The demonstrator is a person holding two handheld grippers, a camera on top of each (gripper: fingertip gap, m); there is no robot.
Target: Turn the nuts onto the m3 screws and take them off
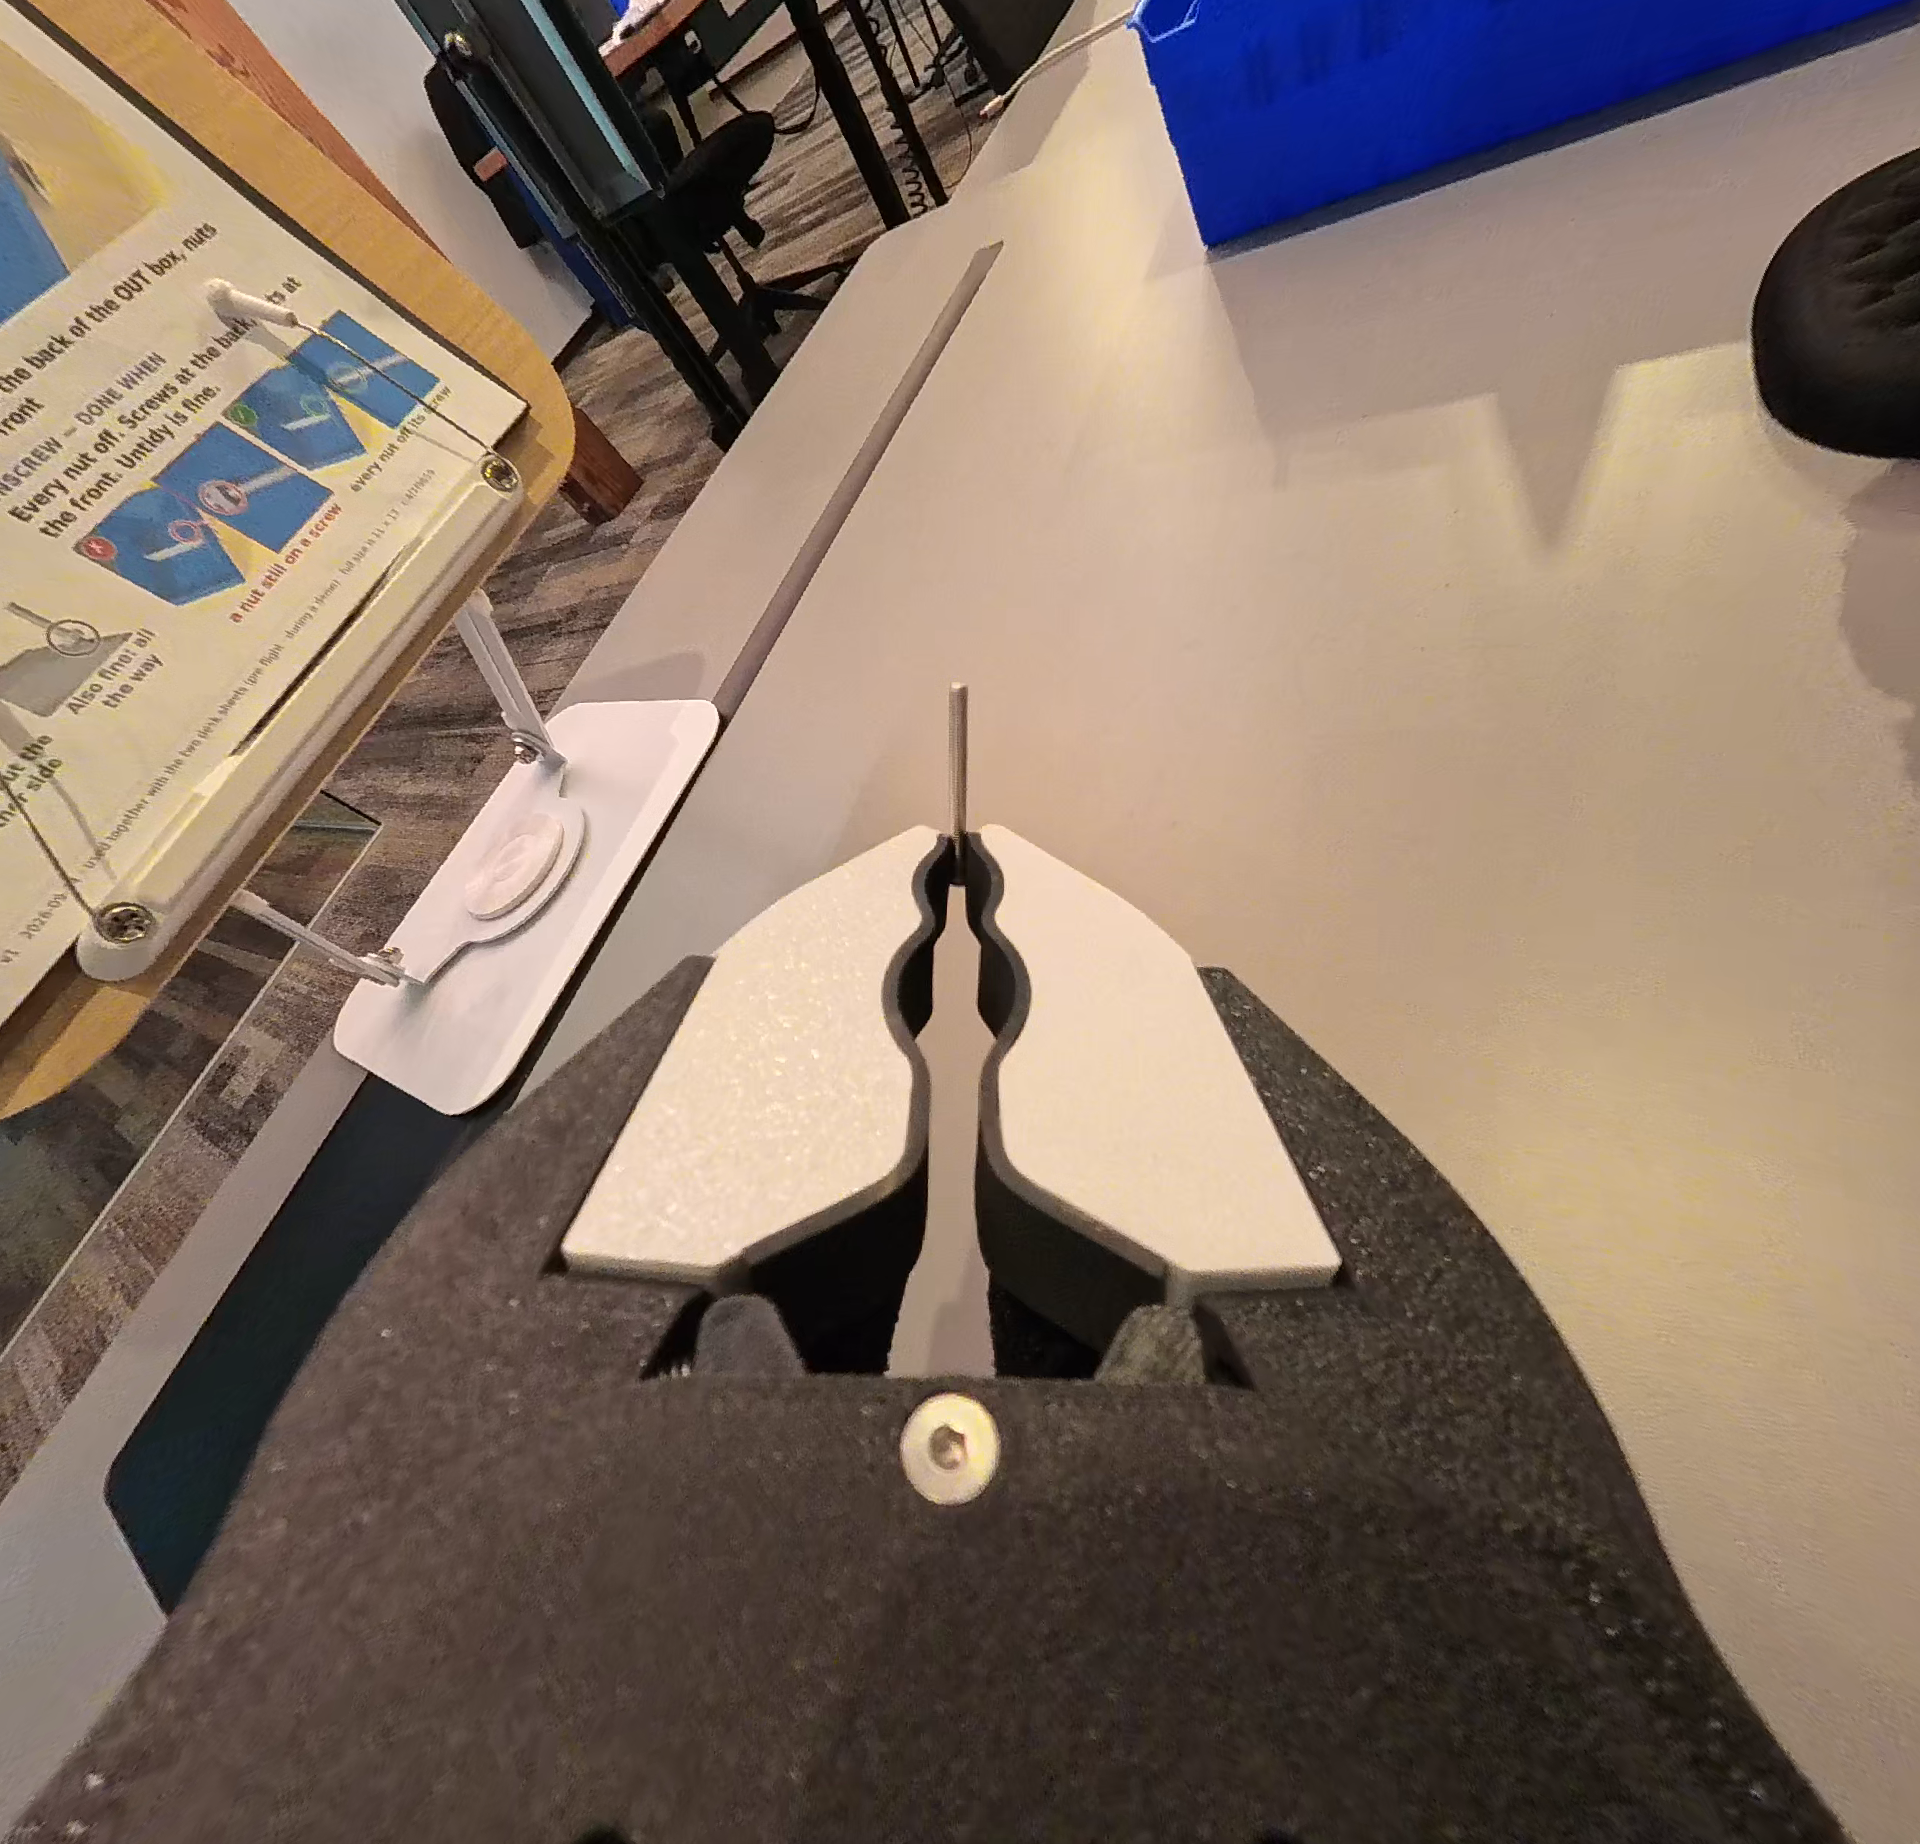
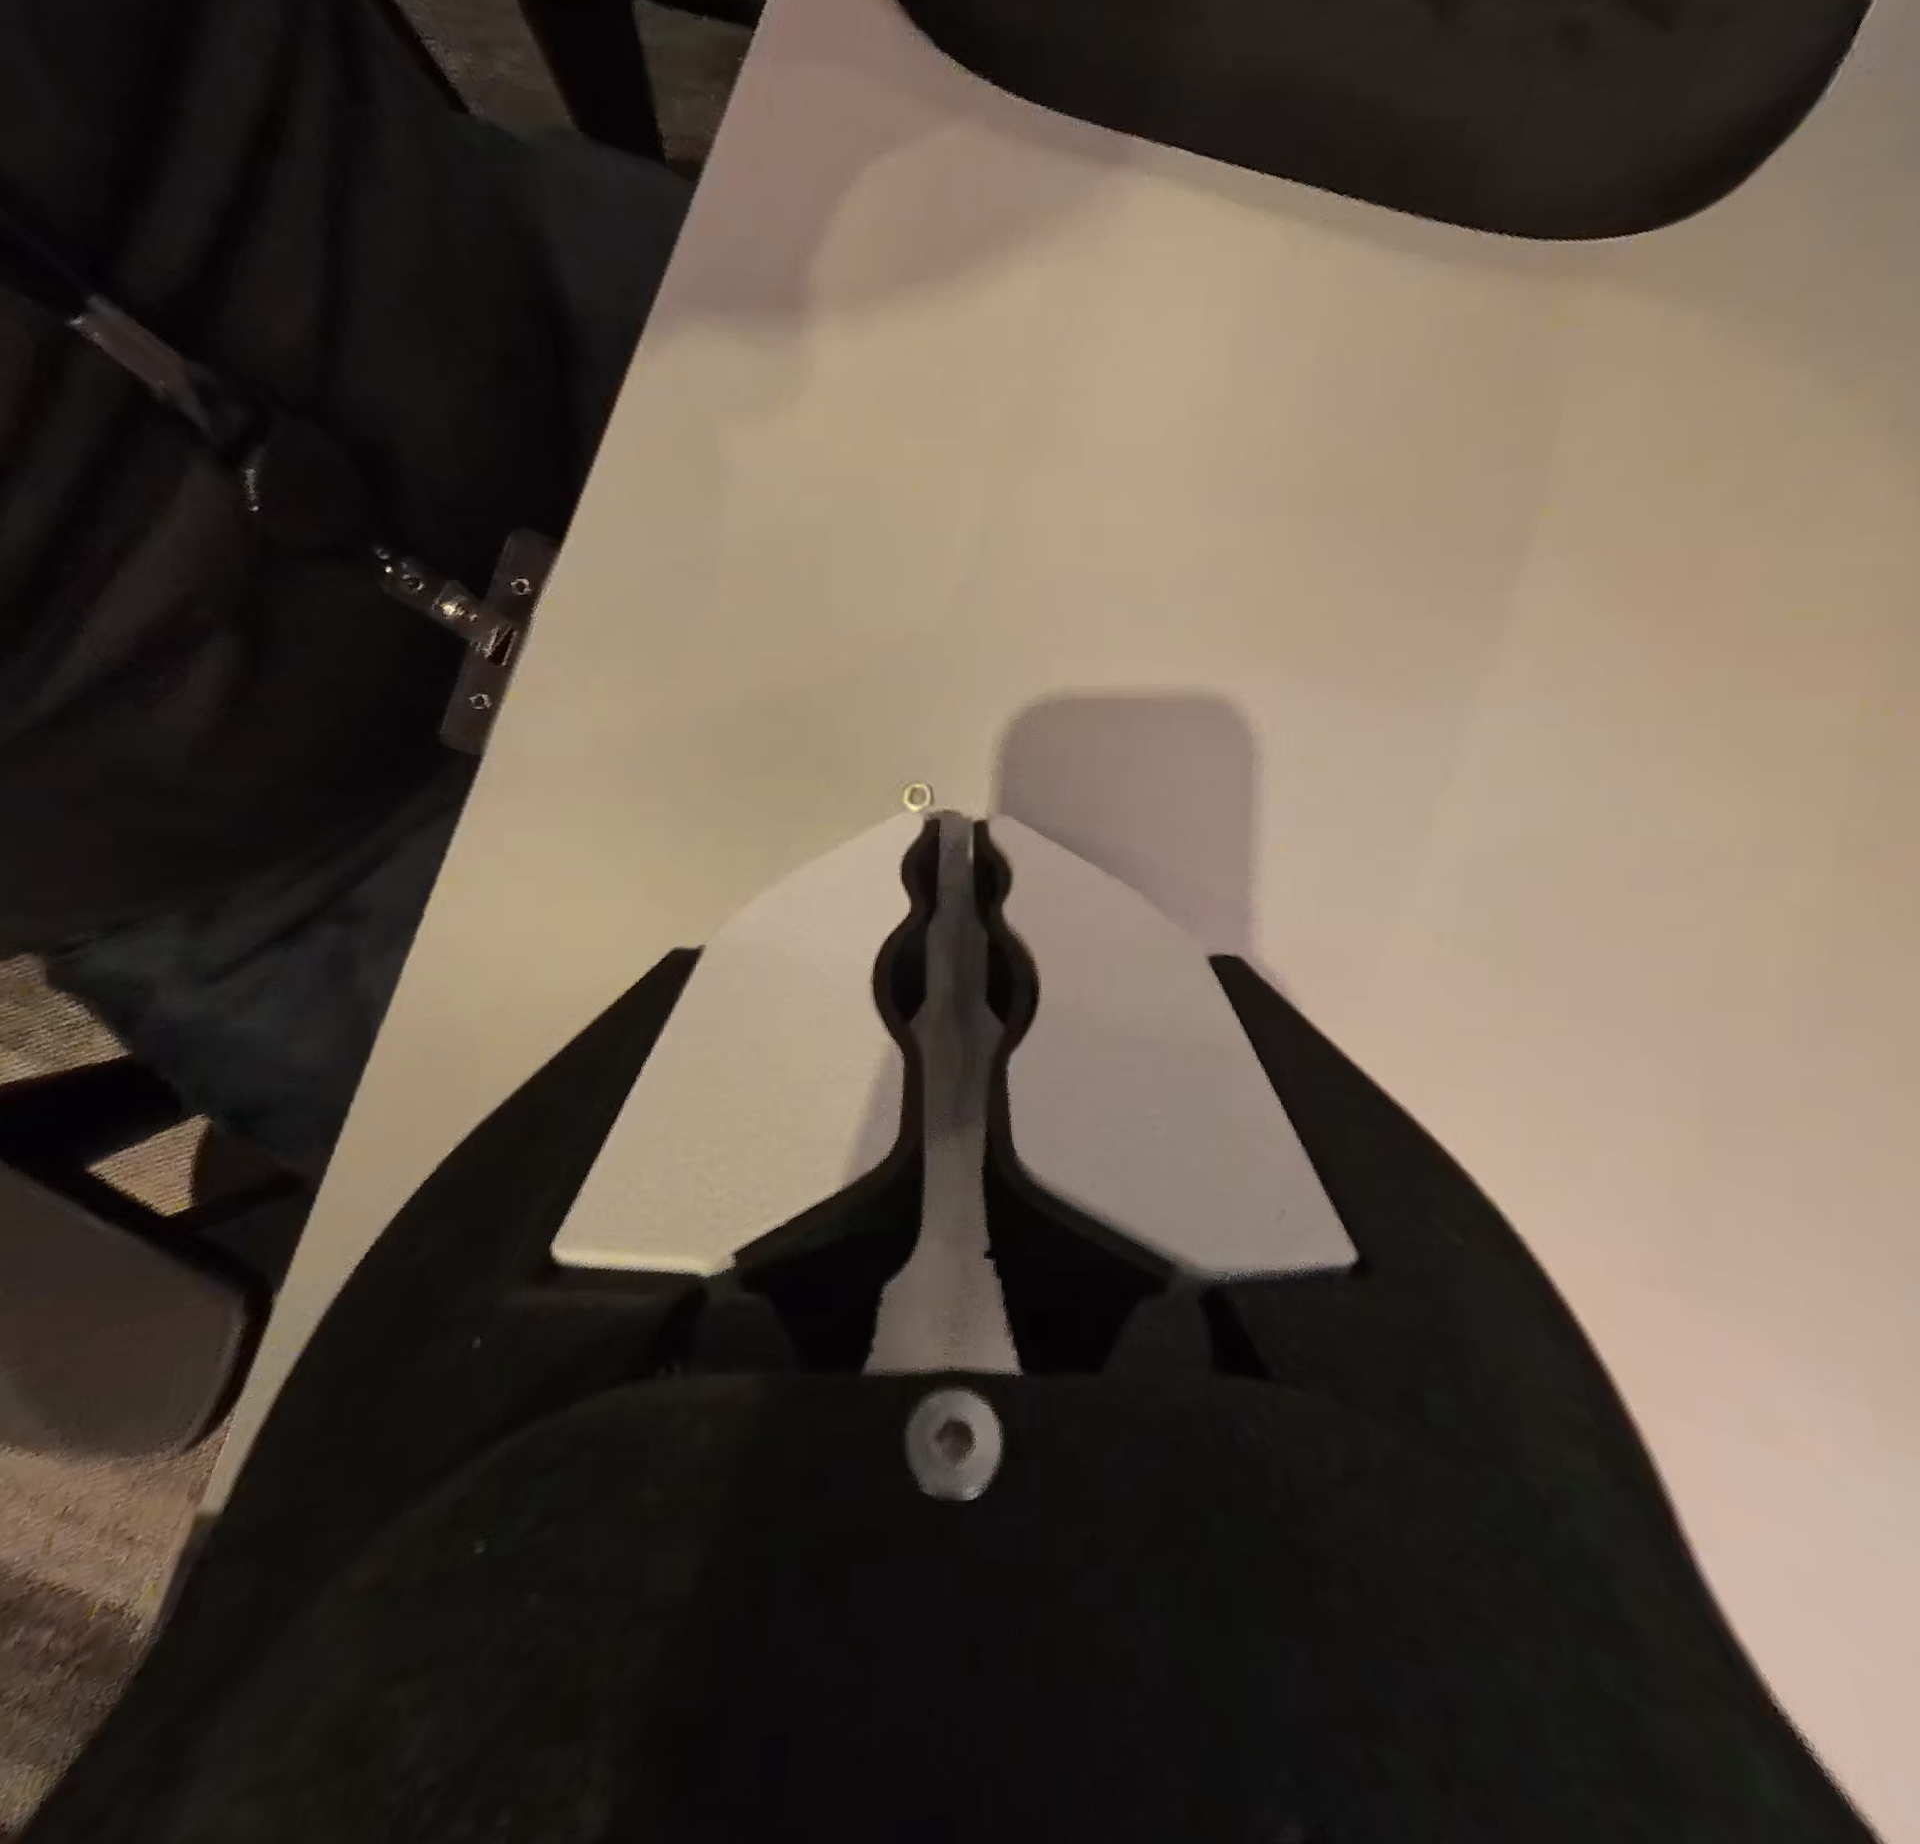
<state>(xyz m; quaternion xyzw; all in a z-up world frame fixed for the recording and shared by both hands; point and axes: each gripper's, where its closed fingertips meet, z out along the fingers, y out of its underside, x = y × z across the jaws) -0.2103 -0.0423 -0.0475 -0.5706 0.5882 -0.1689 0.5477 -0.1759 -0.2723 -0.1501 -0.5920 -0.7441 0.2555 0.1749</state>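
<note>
My left gripper (image 1: 957,838) is shut on a thin M3 screw (image 1: 955,760). Its threaded shaft sticks straight out past the fingertips, above the pale table (image 1: 1351,651). No nut shows on that shaft. My right gripper (image 2: 956,824) hangs over the table (image 2: 1351,547), its jaws drawn together with only a narrow slit between them. A small metal nut (image 2: 916,795) sits just beyond the left fingertip, outside the jaws. I cannot tell whether it touches the fingertip.
A blue bin (image 1: 1507,59) stands at the back right of the table. A black round pad (image 1: 1849,329) lies to its right and also shows in the right wrist view (image 2: 1351,49). An instruction sheet on a white stand (image 1: 499,911) sits at the left table edge. Across from one pair of fingers to the other is roughly 25 cm.
</note>
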